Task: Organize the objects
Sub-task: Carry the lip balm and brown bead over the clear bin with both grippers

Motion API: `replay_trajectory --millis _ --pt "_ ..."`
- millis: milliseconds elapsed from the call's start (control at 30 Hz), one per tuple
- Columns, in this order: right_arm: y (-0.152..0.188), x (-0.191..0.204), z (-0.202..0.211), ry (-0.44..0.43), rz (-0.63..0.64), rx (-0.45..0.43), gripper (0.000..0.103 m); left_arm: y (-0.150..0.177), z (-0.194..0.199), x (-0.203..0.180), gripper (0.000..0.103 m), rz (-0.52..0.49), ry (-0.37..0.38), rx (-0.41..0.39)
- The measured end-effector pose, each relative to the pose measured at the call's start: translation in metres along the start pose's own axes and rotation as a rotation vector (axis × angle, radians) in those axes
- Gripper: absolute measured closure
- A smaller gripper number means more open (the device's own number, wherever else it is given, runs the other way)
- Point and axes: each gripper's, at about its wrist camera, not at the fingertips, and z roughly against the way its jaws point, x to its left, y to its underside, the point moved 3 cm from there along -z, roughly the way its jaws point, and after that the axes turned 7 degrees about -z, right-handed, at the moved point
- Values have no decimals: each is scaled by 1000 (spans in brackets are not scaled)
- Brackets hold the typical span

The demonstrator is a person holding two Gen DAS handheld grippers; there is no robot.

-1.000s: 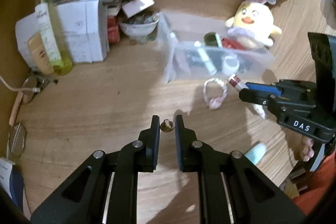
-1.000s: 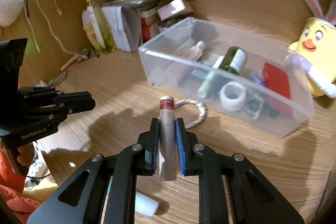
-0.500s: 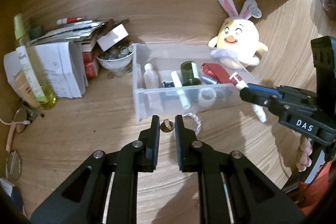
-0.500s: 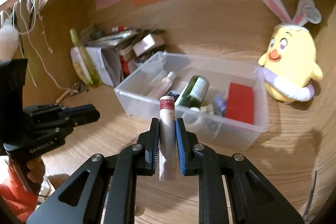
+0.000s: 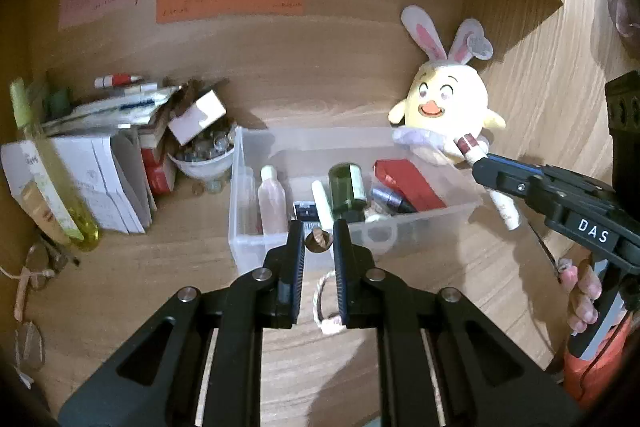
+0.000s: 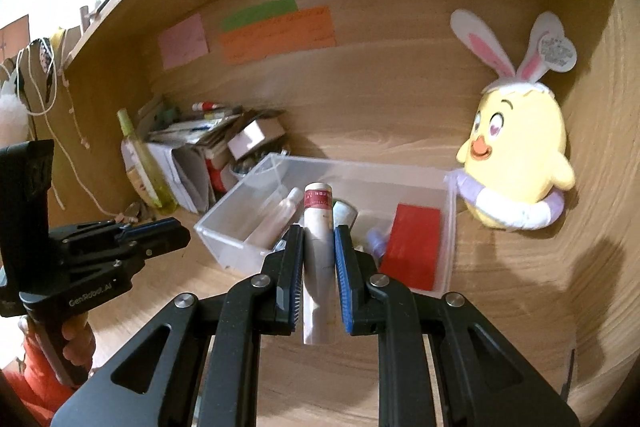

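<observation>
My left gripper (image 5: 318, 241) is shut on a small brown nut-like object (image 5: 319, 241), held just in front of the clear plastic bin's near wall (image 5: 256, 247). My right gripper (image 6: 319, 239) is shut on a white tube with a dark red cap (image 6: 319, 223), raised near the bin (image 6: 224, 239); it also shows in the left wrist view (image 5: 486, 163) by the bin's right end. The bin holds a green bottle (image 5: 346, 187), a clear bottle (image 5: 272, 195), a red box (image 5: 408, 183) and other small items.
A yellow bunny plush (image 5: 444, 107) stands behind the bin's right end. Papers, boxes and a bowl of marbles (image 5: 204, 151) are piled at the left, with a yellow-green bottle (image 5: 48, 171). A twisted cord loop (image 5: 324, 301) lies on the wooden shelf. Glasses (image 5: 36, 267) lie at far left.
Both grippers have risen and come nearer the bin, each keeping its hold. The tube has moved up toward the bin's right end.
</observation>
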Motion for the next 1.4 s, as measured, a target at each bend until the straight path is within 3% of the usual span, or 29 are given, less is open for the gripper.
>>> replay_trajectory --millis 600,1400 --pt "-45 -15 -12 60 14 -76 89 -33 -20 11 90 40 0 -30" --pt "-29 -21 -86 137 64 66 89 -23 -90 19 90 63 -9 111"
